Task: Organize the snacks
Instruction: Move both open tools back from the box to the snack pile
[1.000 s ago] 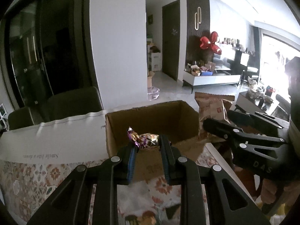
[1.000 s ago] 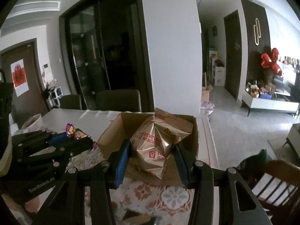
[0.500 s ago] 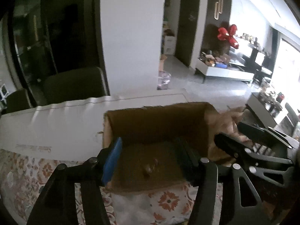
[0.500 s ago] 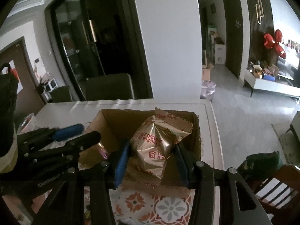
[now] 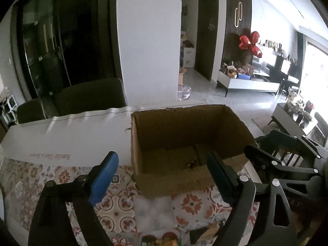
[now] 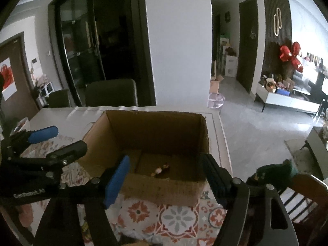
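One candy point(image 6: 162, 169) beyond right hand-held gripper point(image 6: 166, 169)

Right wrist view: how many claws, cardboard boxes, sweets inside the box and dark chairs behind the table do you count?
Claws: 2, left claw and right claw, both opening, both empty
Cardboard box: 1
Sweet in the box: 1
Dark chairs: 2
Total: 6

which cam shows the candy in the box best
The right wrist view: the candy lies in plain sight on the box floor. The left wrist view shows only a dim speck of it behind the near wall.
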`<act>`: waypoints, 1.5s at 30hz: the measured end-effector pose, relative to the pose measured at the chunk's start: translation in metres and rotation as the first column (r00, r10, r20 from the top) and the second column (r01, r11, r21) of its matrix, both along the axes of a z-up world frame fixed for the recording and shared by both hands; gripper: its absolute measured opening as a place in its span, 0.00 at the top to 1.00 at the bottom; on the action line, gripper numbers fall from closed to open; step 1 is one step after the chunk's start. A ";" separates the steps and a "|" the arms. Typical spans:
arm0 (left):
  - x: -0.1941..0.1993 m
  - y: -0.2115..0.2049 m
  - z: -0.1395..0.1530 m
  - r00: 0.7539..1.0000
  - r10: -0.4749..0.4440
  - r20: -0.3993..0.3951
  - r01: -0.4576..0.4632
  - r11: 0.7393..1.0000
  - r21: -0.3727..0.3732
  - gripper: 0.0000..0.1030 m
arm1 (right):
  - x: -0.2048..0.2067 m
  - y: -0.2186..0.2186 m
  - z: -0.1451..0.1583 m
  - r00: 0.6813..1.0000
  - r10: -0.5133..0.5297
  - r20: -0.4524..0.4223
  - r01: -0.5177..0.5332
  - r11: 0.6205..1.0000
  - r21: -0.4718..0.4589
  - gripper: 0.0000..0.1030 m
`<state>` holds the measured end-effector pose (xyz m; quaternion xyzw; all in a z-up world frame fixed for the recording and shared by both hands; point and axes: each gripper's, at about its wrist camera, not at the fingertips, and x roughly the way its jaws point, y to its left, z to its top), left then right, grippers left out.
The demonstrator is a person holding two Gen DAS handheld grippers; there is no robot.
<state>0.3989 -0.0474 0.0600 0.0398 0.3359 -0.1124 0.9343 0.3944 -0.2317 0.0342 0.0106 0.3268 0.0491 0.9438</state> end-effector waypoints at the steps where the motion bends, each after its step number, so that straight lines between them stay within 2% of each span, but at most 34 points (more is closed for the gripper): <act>1: -0.008 0.002 0.002 1.000 0.008 0.017 -0.008 1.000 0.007 0.13 | -0.007 0.002 0.002 1.000 -0.005 0.011 0.005 1.000 -0.013 0.28; 4: -0.030 0.008 0.005 0.998 0.011 0.057 -0.012 1.000 0.015 0.12 | -0.026 0.006 0.006 0.999 -0.009 0.034 0.010 1.000 -0.024 0.28; 12: -0.083 0.018 0.003 0.995 -0.007 0.102 0.004 1.000 0.028 0.12 | -0.077 0.015 0.010 0.998 -0.011 0.067 0.012 1.000 -0.025 0.28; 20: -0.136 0.020 -0.010 0.985 -0.066 0.157 0.050 0.994 0.101 0.12 | -0.124 0.019 -0.006 0.998 0.007 0.068 -0.006 1.000 -0.015 0.28; 29: -0.191 0.022 -0.027 0.974 -0.078 0.211 0.043 0.985 0.169 0.12 | -0.167 0.023 -0.029 0.999 0.009 0.049 -0.009 1.000 -0.005 0.28; 33: -0.206 0.026 -0.034 0.975 -0.070 0.209 0.035 0.985 0.167 0.12 | -0.184 0.026 -0.038 0.999 0.001 0.042 0.000 1.000 -0.008 0.28; 38: -0.220 0.031 -0.052 0.983 -0.065 0.170 0.038 0.987 0.156 0.12 | -0.202 0.032 -0.048 0.998 -0.012 0.055 0.013 1.000 -0.028 0.28; 45: -0.236 0.038 -0.079 0.991 -0.063 0.114 0.046 0.988 0.148 0.12 | -0.220 0.037 -0.069 1.000 -0.008 0.008 0.008 1.000 -0.013 0.28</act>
